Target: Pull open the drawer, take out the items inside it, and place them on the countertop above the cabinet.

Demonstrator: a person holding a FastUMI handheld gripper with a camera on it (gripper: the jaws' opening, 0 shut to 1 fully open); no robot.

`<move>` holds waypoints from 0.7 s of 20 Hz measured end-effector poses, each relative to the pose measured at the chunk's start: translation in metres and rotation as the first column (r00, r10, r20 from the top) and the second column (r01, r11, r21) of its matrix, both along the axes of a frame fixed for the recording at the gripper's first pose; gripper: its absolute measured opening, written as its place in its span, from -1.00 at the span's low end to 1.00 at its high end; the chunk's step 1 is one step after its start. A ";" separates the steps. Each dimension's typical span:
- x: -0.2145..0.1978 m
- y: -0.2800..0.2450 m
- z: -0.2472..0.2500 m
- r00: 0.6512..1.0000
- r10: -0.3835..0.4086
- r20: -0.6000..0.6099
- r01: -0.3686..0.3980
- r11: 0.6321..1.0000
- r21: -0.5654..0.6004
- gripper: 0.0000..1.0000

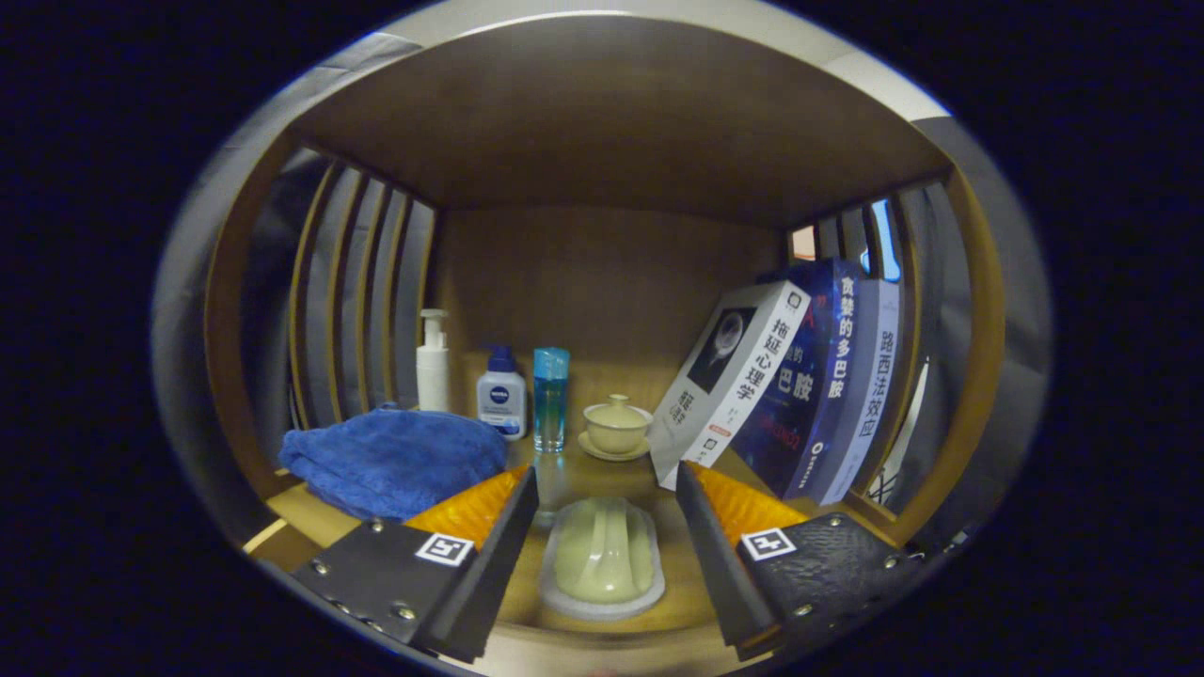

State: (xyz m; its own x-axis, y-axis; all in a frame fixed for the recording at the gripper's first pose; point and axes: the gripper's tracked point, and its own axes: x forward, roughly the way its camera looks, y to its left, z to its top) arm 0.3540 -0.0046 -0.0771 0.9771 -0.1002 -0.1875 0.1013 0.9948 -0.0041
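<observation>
Gripper view: looks forward into a wooden shelf bay with slatted sides, above the cabinet's countertop (602,616).
Blue towel (395,461): bundled on the countertop at far left, just beside the left finger.
White pump bottle (433,362): upright against the back wall, behind the towel.
Lotion bottle (501,402): upright, just right of the pump bottle.
Blue glass bottle (550,397): upright, next to the lotion bottle.
Gripper (604,489): spread wide, holding nothing; neither finger touches anything.
Pale green item (603,561): a ridged ceramic-looking piece lying on the countertop between the fingers, clear of both.
Lidded cup (617,425): sits on its saucer beyond the fingertips, near the back.
Books (809,376): three of them lean leftward against the right-hand slats, just ahead of the right finger.
Drawer: cannot be located from this angle.
Step in hand: judged to be a release; the pale green item appears set down on the countertop with the fingers parted around it.
Next move: calls for a straight backward withdrawal so neither finger drags the item, then a descent to the drawer to check for remaining contents.
</observation>
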 end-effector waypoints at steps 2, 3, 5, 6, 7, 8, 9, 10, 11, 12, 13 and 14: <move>-0.020 0.005 0.012 0.999 0.036 0.006 -0.036 0.999 -0.008 0.84; -0.031 0.006 0.017 0.999 0.048 0.006 -0.048 0.999 -0.010 0.92; -0.058 0.010 0.027 0.997 0.075 0.008 -0.075 0.997 -0.008 0.97; -0.072 0.010 0.033 0.997 0.082 0.013 -0.082 0.997 -0.007 0.96; -0.087 0.010 0.036 0.996 0.088 0.015 -0.088 0.996 -0.005 0.97; -0.102 0.011 0.037 0.995 0.094 0.017 -0.094 0.996 -0.002 0.97; -0.118 0.011 0.037 0.995 0.098 0.013 -0.098 0.995 -0.001 0.96; -0.133 0.011 0.035 0.995 0.099 0.012 -0.099 0.995 0.000 0.96; -0.150 0.013 0.028 0.995 0.097 0.004 -0.097 0.995 0.001 0.96; -0.165 0.013 0.020 0.996 0.093 -0.006 -0.093 0.996 0.003 0.97; -0.180 0.013 0.010 0.996 0.092 -0.022 -0.092 0.996 0.004 0.97; -0.193 0.013 -0.001 0.995 0.085 -0.043 -0.085 0.996 0.003 0.96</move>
